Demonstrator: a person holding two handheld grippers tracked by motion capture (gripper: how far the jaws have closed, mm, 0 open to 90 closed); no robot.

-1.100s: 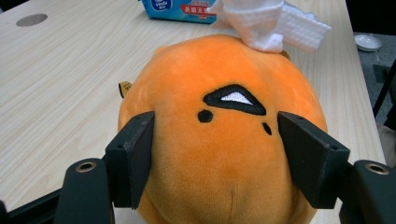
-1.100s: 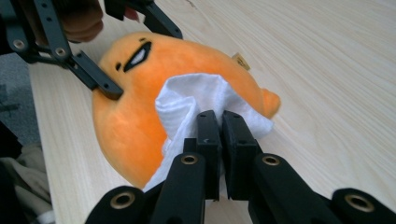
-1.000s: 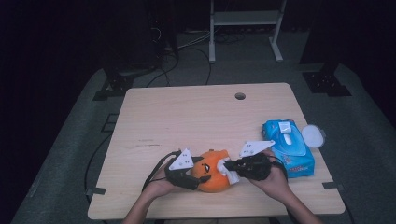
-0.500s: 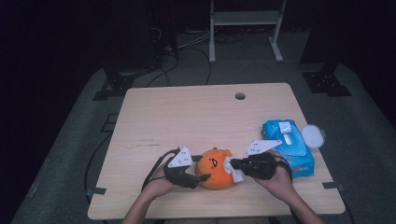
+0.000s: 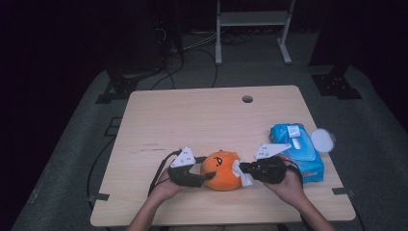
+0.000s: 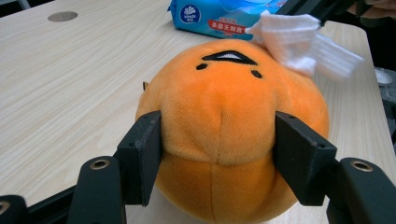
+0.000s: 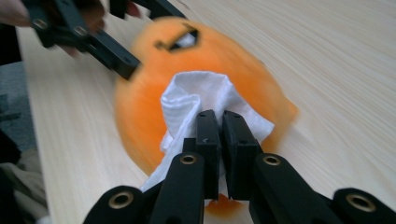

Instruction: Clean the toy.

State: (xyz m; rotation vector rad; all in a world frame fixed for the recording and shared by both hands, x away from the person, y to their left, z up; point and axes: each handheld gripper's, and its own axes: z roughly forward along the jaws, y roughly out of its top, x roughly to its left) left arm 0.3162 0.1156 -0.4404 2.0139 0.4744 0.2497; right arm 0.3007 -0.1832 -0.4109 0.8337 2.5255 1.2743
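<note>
An orange plush toy (image 5: 221, 169) with a stitched face lies near the table's front edge. My left gripper (image 5: 208, 175) comes at it from the left. In the left gripper view its jaws have just been closing on the plush (image 6: 224, 116), and both pads now press into its sides. My right gripper (image 5: 242, 168) reaches in from the right, shut on a white wipe (image 5: 240, 174). In the right gripper view the wipe (image 7: 187, 102) rests against the plush (image 7: 144, 107) just ahead of the right gripper (image 7: 219, 116).
A blue pack of wipes (image 5: 296, 149) lies at the right of the wooden table (image 5: 192, 120), with a round white lid (image 5: 321, 140) beside it. A cable hole (image 5: 247, 99) sits near the far edge. A metal rack (image 5: 252, 19) stands on the floor behind.
The left jaws have closed in on the plush. The right gripper with the wipe has shifted slightly along the plush's right side. The plush has turned a little.
</note>
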